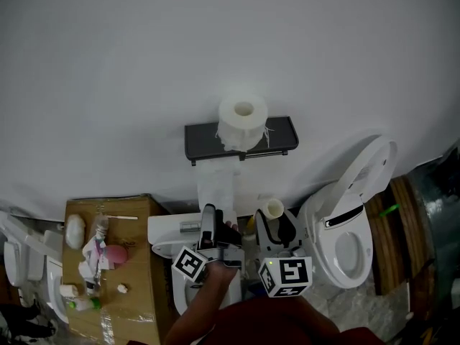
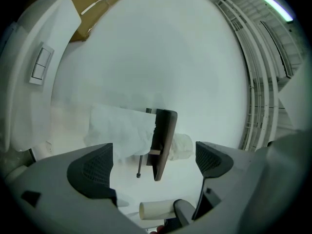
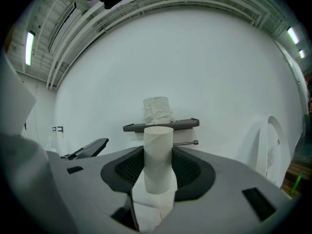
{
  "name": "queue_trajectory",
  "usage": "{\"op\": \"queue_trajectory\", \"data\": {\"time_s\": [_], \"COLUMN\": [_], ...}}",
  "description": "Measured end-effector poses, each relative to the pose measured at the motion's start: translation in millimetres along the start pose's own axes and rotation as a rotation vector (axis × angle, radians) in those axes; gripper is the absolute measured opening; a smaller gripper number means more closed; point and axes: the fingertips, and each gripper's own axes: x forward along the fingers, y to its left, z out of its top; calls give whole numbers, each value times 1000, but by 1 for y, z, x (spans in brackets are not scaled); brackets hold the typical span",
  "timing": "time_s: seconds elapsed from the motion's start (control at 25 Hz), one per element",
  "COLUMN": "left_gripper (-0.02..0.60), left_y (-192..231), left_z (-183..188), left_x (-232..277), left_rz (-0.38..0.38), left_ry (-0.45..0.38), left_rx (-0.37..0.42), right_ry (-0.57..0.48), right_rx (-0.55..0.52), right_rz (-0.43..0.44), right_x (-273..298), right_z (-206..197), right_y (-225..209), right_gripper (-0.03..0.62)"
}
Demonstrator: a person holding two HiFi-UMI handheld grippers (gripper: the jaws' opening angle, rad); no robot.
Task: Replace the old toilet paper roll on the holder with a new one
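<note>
A black wall holder (image 1: 280,136) carries a full white paper roll (image 1: 243,121) on its top shelf. A loose sheet of paper (image 1: 218,185) hangs below it. My right gripper (image 1: 274,226) is shut on the bare cardboard tube (image 1: 273,208), which stands upright between its jaws (image 3: 158,160), well short of the holder (image 3: 183,124). My left gripper (image 1: 209,220) is open and holds nothing. Its view shows the holder (image 2: 165,140) edge-on beyond the jaws, with the thin rod (image 2: 140,164) and the sheet (image 2: 119,130) beside it. The tube (image 2: 156,209) shows at that view's bottom edge.
A toilet (image 1: 352,228) with its lid raised stands at the right. A cardboard box (image 1: 136,279) with small items on it sits at the left, next to a white cistern (image 1: 165,230). The plain wall fills the upper part.
</note>
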Motion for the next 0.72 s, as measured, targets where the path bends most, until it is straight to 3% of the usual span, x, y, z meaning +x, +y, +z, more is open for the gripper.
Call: {"op": "queue_trajectory", "data": {"time_s": [0.24,0.28,0.32,0.4,0.48,0.52,0.64,0.72], "left_gripper": [530,500,420,189,57,17,17,17], "left_y": [-15,-17,-18,-20,-21,-21,-23,-25], "left_z": [0,0,0,1,1,0,-2,3], "left_x": [-15,-16,-17,-20,-20,-20,-18,-18], "left_rz": [-20,-18,-12,7,35,54,108,149], "left_ry": [2,2,0,1,20,36,84,119], "left_rx": [10,22,39,80,122,146,269,471], "right_ry": [-14,-16,-17,-17,-17,-17,-21,-23], "right_rx": [-5,-5,-5,-6,-6,-6,-6,-3], "right_rz": [7,8,9,10,10,10,13,16], "right_x": [-8,-8,-8,-9,-10,-11,-10,-9], "right_z": [4,5,5,6,6,6,7,8], "right_y": [8,9,9,10,11,11,12,11], "right_gripper": [186,186,186,186,186,186,186,186]}}
